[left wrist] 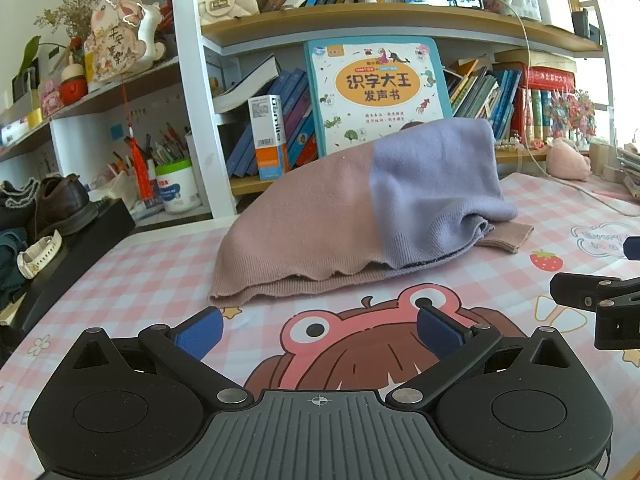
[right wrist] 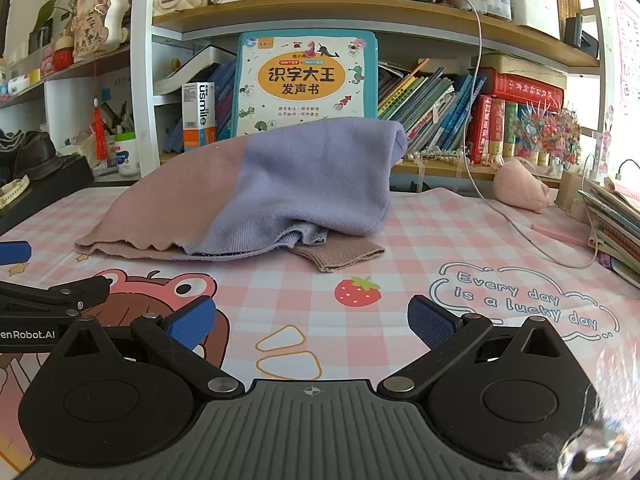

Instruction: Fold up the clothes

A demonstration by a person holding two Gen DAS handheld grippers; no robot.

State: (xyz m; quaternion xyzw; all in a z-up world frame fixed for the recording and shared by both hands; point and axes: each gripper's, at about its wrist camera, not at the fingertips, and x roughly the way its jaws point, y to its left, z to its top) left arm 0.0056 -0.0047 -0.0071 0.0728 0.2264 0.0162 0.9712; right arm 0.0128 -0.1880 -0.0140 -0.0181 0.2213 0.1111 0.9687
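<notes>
Pink-and-lilac sweater (left wrist: 360,208) lies heaped mid-desk (left wrist: 140,280), picture book (left wrist: 376,92) upright behind it. White tub (left wrist: 178,186) sits beside pens. Left claw (left wrist: 320,332) and right claw (right wrist: 312,322) both released, empty.

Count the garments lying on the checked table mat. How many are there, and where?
1. A pink and purple sweater lies bunched at the middle of the mat, ahead of both open grippers, left and right. Its folds could hide another piece.

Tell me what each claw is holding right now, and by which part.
Nothing is held. The left claw and right claw are both open over the mat, short of the pink-and-lilac knit sweater.
</notes>
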